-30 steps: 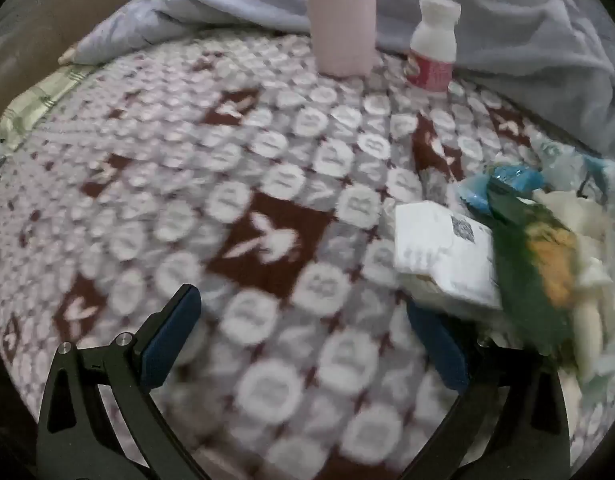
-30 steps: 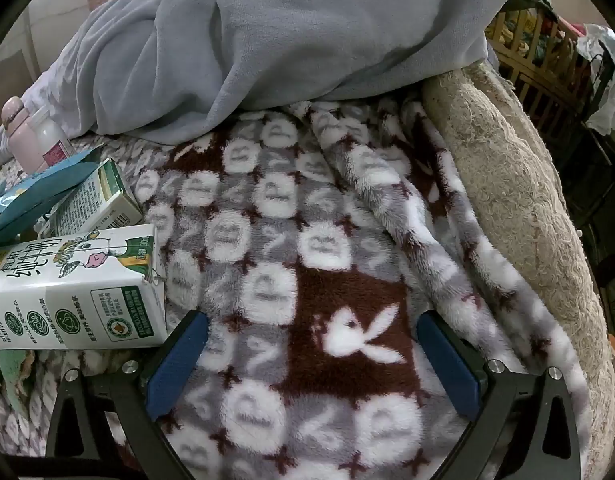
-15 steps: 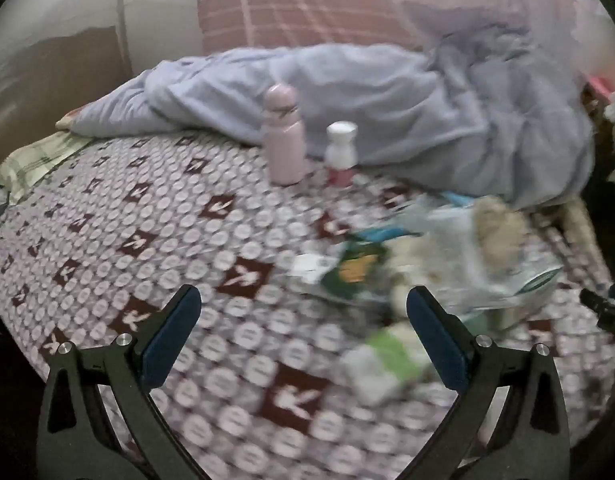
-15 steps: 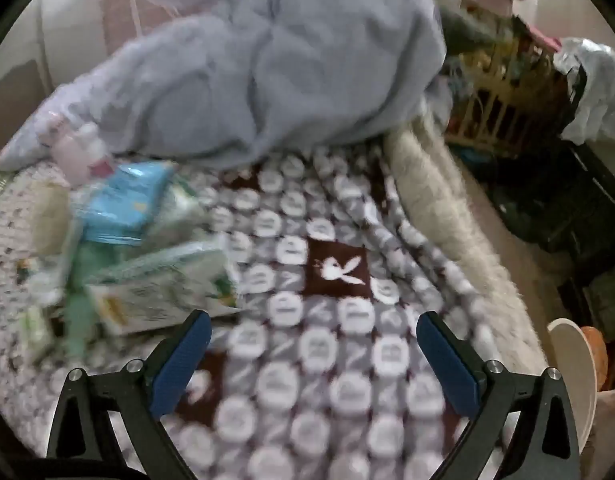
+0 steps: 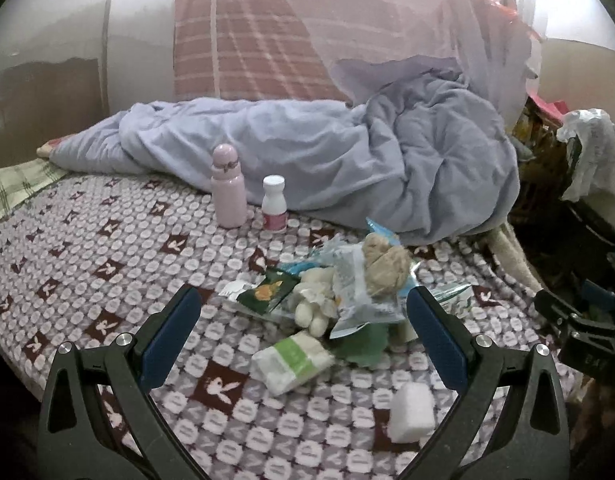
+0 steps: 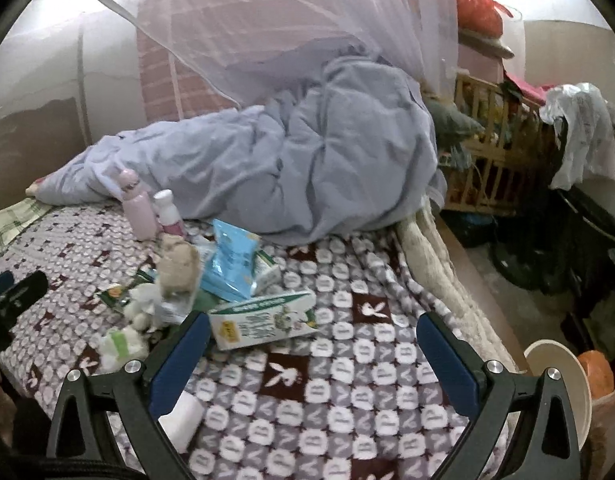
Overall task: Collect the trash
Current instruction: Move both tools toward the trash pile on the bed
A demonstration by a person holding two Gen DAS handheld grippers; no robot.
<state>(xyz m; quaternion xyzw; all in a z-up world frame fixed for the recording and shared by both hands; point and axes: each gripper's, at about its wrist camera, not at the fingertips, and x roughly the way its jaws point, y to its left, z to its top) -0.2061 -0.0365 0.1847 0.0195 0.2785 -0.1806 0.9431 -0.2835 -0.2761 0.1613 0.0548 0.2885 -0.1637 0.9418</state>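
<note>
left gripper spread, empty | right gripper spread, empty | risk: loose trash pile, frame centre, scatters if nudged

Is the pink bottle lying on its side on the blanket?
No. The pink bottle stands upright on the patterned blanket, beside the small white bottle.

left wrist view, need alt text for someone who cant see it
A pile of trash, wrappers, packets and a tissue pack, lies on a patterned blanket between the open, empty jaws of the left gripper. Behind it stand a pink bottle and a small white bottle, against a rumpled grey duvet.
</note>
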